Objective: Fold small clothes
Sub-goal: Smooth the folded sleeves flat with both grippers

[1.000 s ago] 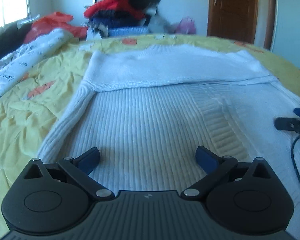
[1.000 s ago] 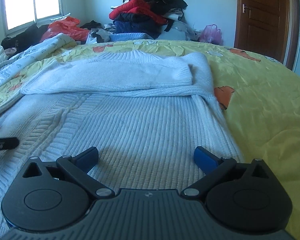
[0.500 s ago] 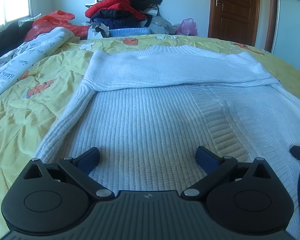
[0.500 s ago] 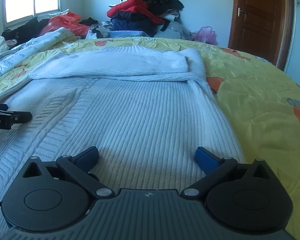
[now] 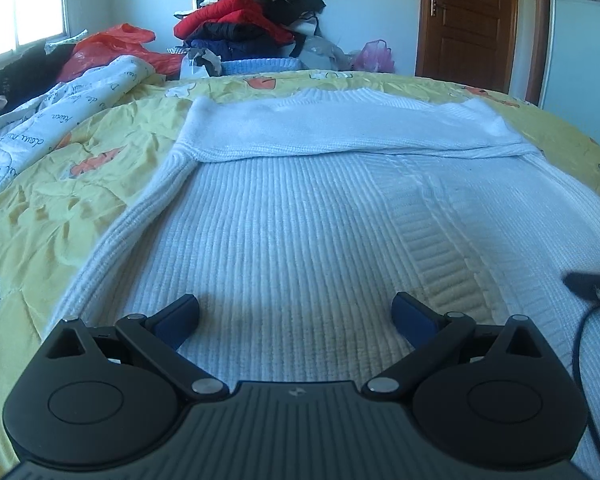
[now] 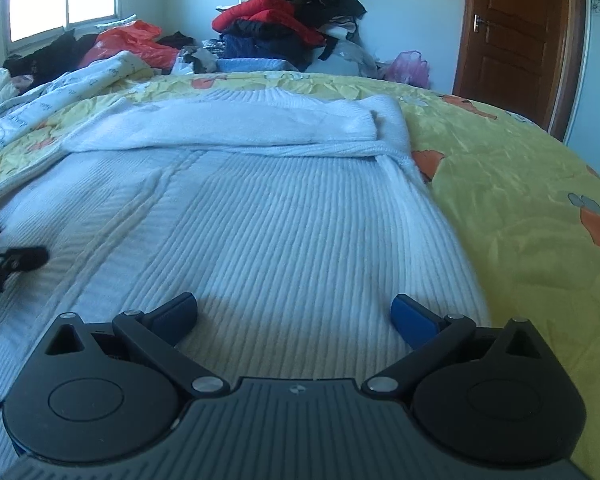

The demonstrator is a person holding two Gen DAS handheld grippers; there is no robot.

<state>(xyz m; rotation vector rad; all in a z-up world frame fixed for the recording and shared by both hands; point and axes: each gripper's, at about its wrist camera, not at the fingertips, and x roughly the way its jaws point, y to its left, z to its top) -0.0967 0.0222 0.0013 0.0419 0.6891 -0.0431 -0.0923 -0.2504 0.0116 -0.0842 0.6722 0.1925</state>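
My left gripper (image 5: 296,314) hovers low over the near part of a white ribbed knit sweater (image 5: 300,216), its jaws spread wide with nothing between them but knit below. My right gripper (image 6: 294,314) sits the same way over the sweater's right half (image 6: 276,220), jaws fully apart and holding nothing. I cannot tell whether my blue fingertips (image 5: 180,316) press into the fabric or hang just above it.

The sweater lies flat on a bed covered with a yellow quilt printed with orange cartoon figures (image 5: 40,208). Its sleeves are folded across the chest at the far end, forming a smooth white band (image 5: 340,128) from one shoulder to the other. A raised cable panel (image 5: 432,240) runs down the middle of the body. The left edge of the garment (image 5: 140,208) trails along the yellow quilt; the right edge (image 6: 440,216) borders the quilt (image 6: 520,208) on the other side.

In the left view the tip of my right gripper (image 5: 592,286) shows at the right border, blurred, just over the knit. In the right view part of my left gripper (image 6: 10,262) shows at the left border.

Beyond the bed stands a heap of red and dark clothes (image 5: 256,20), an orange plastic bag (image 5: 112,46), a white printed blanket (image 5: 40,120), and a brown wooden door (image 6: 512,36).
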